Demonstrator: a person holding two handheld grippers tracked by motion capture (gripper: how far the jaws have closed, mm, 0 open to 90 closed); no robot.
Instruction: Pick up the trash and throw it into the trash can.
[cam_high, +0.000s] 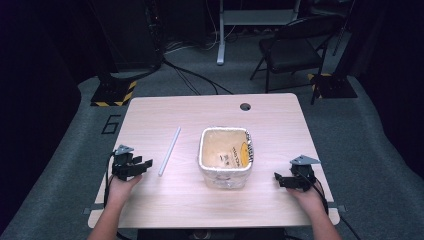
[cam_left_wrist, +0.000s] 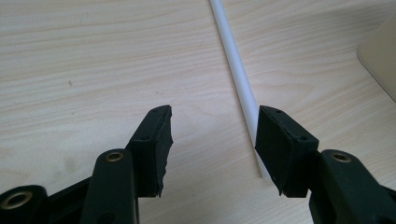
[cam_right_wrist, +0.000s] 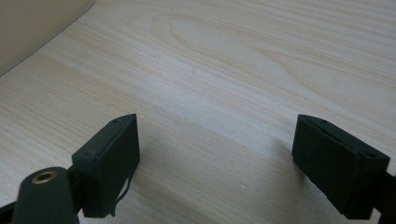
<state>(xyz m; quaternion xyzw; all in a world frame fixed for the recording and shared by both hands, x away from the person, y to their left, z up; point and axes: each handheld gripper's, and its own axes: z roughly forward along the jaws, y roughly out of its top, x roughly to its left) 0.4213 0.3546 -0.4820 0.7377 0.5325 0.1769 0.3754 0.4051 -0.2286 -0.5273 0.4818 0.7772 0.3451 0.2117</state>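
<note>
A thin white rod (cam_high: 170, 150) lies on the wooden table (cam_high: 165, 112), slanting from far right to near left. My left gripper (cam_high: 146, 164) rests open on the table just left of the rod's near end. In the left gripper view the rod (cam_left_wrist: 236, 70) runs past the inner edge of the right jaw, and the left gripper (cam_left_wrist: 212, 144) holds nothing. A square white tub lined with clear plastic (cam_high: 226, 156) stands mid-table. My right gripper (cam_high: 278, 179) sits open to the tub's right, and in its own view the right gripper (cam_right_wrist: 217, 163) has bare wood between the jaws.
A round cable hole (cam_high: 245, 106) is near the table's far edge. Beyond the table stand a black folding chair (cam_high: 292, 47) and floor cables. The tub's pale wall (cam_right_wrist: 37, 28) shows at the top left of the right gripper view and the tub's corner (cam_left_wrist: 380, 56) at the right edge of the left gripper view.
</note>
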